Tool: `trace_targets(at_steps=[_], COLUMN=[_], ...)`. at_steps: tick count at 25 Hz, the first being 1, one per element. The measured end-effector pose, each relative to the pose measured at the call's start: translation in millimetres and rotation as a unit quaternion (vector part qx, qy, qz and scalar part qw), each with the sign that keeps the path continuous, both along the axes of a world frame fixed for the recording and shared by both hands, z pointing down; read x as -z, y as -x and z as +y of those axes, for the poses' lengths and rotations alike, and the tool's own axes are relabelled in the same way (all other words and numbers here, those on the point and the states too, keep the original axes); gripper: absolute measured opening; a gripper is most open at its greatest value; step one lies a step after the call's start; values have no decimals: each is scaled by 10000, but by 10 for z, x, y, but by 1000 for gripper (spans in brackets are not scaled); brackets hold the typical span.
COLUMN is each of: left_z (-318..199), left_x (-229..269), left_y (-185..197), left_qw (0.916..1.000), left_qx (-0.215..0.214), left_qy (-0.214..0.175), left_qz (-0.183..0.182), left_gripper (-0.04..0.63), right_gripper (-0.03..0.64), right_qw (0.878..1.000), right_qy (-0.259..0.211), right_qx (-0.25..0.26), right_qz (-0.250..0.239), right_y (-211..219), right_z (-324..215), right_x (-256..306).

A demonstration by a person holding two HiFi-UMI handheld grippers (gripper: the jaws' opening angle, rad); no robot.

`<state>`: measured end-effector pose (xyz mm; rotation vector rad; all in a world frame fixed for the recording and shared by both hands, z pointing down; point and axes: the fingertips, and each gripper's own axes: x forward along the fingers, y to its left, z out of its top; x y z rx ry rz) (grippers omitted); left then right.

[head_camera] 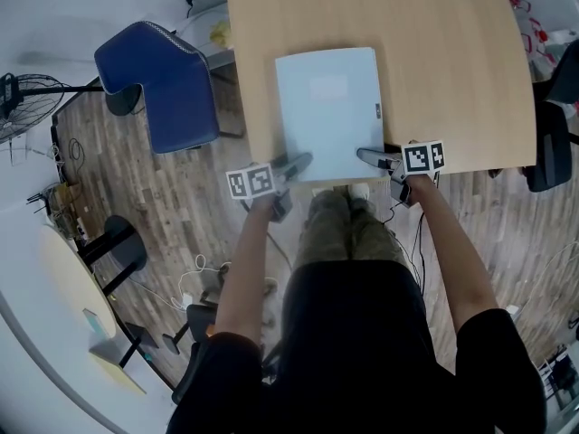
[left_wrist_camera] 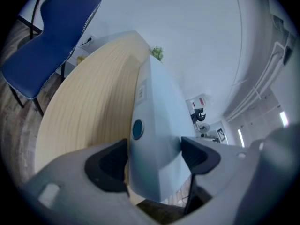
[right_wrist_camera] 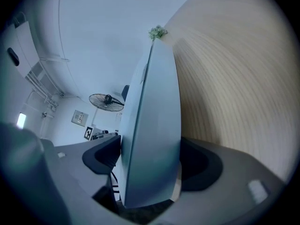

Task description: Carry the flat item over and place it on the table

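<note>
The flat item [head_camera: 327, 111], a pale blue panel with a faint rectangular label on top, lies over the near half of the bench [head_camera: 452, 61]. Its near edge reaches just past the bench's front edge (floor shows under that corner in the left gripper view). The left tongs [head_camera: 297, 162] are clamped on its near left corner and the right tongs [head_camera: 369, 156] on its near right corner. In each gripper view the dark pads press on both faces of the panel, which fills the gap between them. Both forearms reach forward from the body, roughly parallel, with the grippers tipped downward and turned slightly inward and the marker cubes [head_camera: 251, 183] facing up. Only the left gripper view shows a dark round button [left_wrist_camera: 137, 129] on the panel near the tongs. The right gripper view looks past the panel's edge to a standing fan [right_wrist_camera: 107, 102] against a white wall. Both gripper views catch a small green plant [right_wrist_camera: 158, 32] at the bench's far end, which the head view does not take in. The bench is light wood; a blue chair [head_camera: 167, 84] stands at its left on a wood-plank floor [head_camera: 507, 242], with cables [head_camera: 181, 287] trailing at the person's left.
</note>
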<state>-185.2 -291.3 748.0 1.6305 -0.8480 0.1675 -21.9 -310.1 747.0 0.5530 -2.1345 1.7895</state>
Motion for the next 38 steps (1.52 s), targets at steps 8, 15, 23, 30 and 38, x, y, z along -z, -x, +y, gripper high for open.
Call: trace_targets(at_steps=[8, 15, 23, 30, 38], left_z=[-13, 15, 5, 114, 404], left_x=[3, 30, 122, 859, 2227], left_y=[22, 8, 145, 81, -312], left_qw=[9998, 9993, 9966, 9922, 9603], left_qx=[166, 271, 636, 288, -158], left_qy=[-58, -264, -496, -1204, -2720], left_qz=[-63, -63, -174, -109, -590], left_gripper=[348, 359, 370, 370, 306], right_gripper=[380, 417, 406, 389, 352], right_qw=[9984, 9945, 9883, 9877, 9709], right_qy=[-98, -417, -842, -1062, -2187], right_qx=[-277, -432, -495, -861, -951], right_qz=[473, 859, 1172, 755, 214], right_y=[-30, -67, -83, -264, -321], right_z=[4, 15, 4, 174, 353], right_x=[-40, -15, 116, 769, 1967])
